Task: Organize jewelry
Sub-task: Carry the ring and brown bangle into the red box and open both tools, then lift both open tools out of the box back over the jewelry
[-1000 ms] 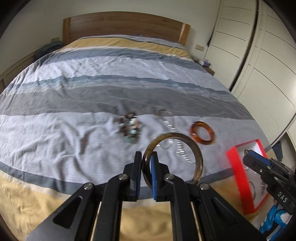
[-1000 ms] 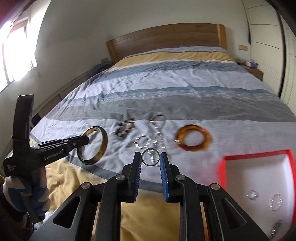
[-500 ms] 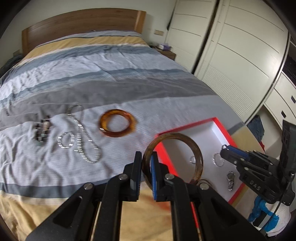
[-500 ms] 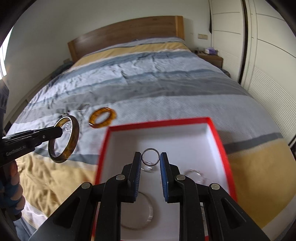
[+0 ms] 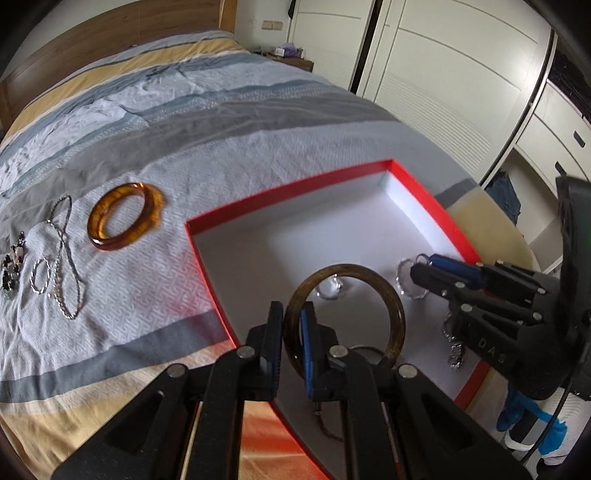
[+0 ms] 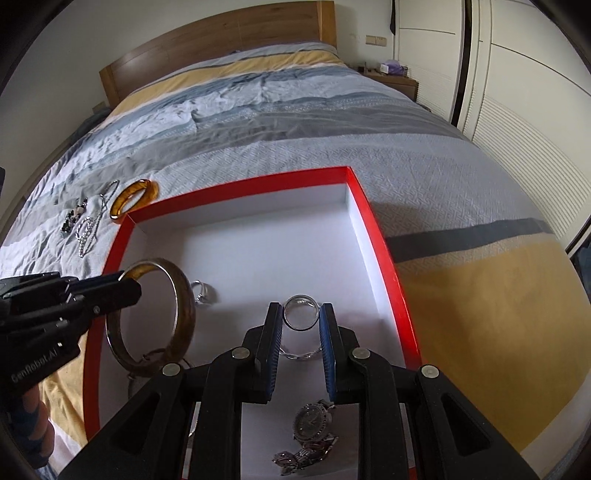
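Observation:
My left gripper (image 5: 292, 321) is shut on the rim of a dark brown bangle (image 5: 384, 288), held upright over the near part of the red box (image 5: 291, 192). From the right wrist view that bangle (image 6: 184, 299) hangs above the box's left side. Between the pads of my right gripper (image 6: 300, 317) sits a small silver ring (image 6: 300, 314), gripped above the white floor of the box (image 6: 236, 188). A silver watch (image 6: 310, 439), a ring (image 6: 201, 291) and a thin bracelet lie inside the box.
An amber bangle (image 5: 123, 218), a silver chain (image 5: 62, 258), a small silver bracelet (image 5: 40, 275) and a dark beaded bracelet (image 5: 11, 266) lie on the striped bedspread left of the box. White wardrobe doors (image 5: 443, 74) stand to the right, a wooden headboard (image 6: 221, 33) behind.
Both grippers have swung right from the loose jewelry to above the red box and lowered, still carrying the brown bangle and the silver ring.

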Tool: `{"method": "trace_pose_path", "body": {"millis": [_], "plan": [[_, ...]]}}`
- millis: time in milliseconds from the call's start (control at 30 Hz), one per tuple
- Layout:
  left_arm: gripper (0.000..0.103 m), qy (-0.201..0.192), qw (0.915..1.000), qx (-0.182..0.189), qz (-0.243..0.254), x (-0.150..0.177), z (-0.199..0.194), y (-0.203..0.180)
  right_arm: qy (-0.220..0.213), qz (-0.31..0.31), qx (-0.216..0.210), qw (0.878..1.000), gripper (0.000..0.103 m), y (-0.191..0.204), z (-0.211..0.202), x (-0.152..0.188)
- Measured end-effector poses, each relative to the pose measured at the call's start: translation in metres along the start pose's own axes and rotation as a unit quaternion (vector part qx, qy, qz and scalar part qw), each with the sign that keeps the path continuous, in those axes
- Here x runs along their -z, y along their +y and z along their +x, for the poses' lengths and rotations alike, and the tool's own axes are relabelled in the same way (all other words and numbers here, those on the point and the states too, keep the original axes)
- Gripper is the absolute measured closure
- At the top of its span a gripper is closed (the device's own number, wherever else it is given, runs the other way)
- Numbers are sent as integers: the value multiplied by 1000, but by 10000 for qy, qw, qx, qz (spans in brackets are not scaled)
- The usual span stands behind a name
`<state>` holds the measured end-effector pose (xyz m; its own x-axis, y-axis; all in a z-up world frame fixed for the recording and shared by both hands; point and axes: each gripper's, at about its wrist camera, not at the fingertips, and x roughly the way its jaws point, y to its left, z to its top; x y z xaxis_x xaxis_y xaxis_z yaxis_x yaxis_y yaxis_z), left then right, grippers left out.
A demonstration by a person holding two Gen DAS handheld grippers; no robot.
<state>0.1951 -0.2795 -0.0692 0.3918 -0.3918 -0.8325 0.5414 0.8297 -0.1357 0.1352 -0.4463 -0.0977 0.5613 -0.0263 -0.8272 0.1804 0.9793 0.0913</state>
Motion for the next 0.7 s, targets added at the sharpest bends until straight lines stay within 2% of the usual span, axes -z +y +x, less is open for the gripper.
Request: {"method": "trace_pose_path", "body": {"millis": [200,367,467,700], "plan": [[93,75,10000,-34,-43,1,4,2,68,-14,72,10000,82,0,3,2],[90,62,9996,181,-200,-1,-3,5,83,61,79,9999,79,-1,-1,2],[85,-58,9994,280,-217,-2,-18,5,29,65,90,9999,73,2,-11,0],[84,-343,9988,156,-322,1,-65,16,-247,44,80,9997,72,14,-54,-6]]}}
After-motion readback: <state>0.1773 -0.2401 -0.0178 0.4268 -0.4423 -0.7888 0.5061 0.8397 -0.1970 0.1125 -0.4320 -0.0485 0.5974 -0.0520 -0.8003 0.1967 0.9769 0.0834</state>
